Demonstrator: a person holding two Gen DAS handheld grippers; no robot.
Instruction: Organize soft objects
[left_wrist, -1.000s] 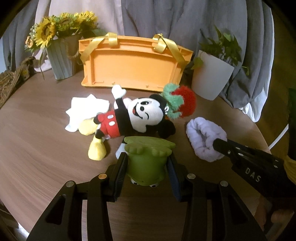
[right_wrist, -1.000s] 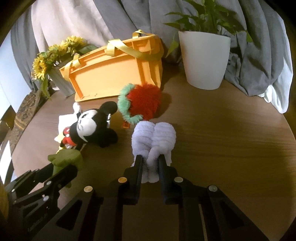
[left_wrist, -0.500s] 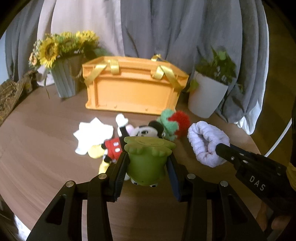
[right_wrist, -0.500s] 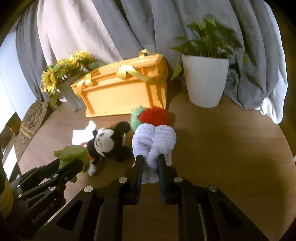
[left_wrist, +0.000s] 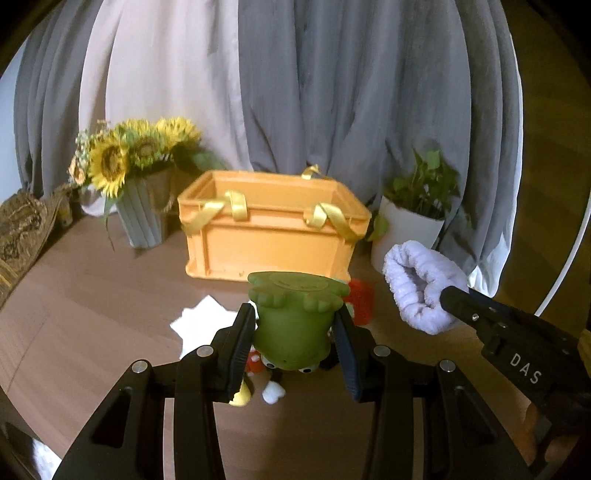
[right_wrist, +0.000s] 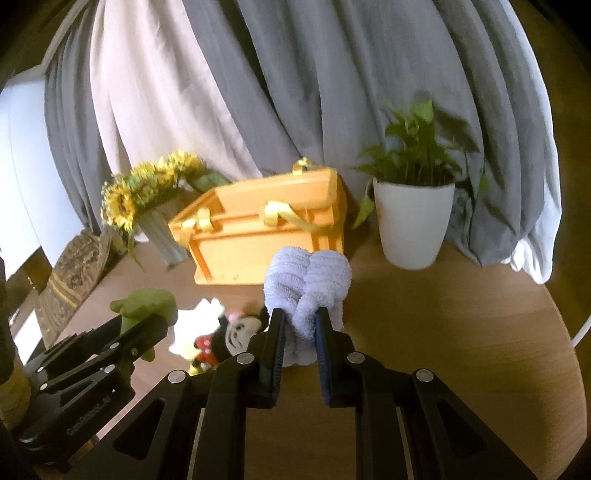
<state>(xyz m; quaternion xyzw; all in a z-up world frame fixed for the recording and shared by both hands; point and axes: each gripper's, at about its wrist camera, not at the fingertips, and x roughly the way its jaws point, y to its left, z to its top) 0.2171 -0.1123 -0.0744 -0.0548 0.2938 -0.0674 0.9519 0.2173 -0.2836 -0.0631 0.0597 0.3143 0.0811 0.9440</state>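
Observation:
My left gripper (left_wrist: 295, 314) is shut on a green frog toy (left_wrist: 295, 325), held upside down in the air above the table. My right gripper (right_wrist: 298, 319) is shut on a rolled lilac towel (right_wrist: 306, 284), also lifted; the same lilac towel (left_wrist: 421, 288) shows at the right of the left wrist view. An open orange crate (left_wrist: 273, 236) with yellow ribbon handles stands behind them on the table. Below lie a mouse plush (right_wrist: 236, 334), a red and green fluffy toy (left_wrist: 360, 299) and a white cloth (left_wrist: 201, 317), partly hidden by the held things.
A grey vase of sunflowers (left_wrist: 144, 206) stands left of the crate, and a white potted plant (right_wrist: 413, 221) stands to its right. Grey and pale curtains hang behind. A woven item (left_wrist: 18, 236) lies at the round wooden table's (right_wrist: 461, 350) left edge.
Both grippers have risen with the frog and the towel still held. The crate now appears lower in view, with its open top visible. The toys on the table have dropped under the held things.

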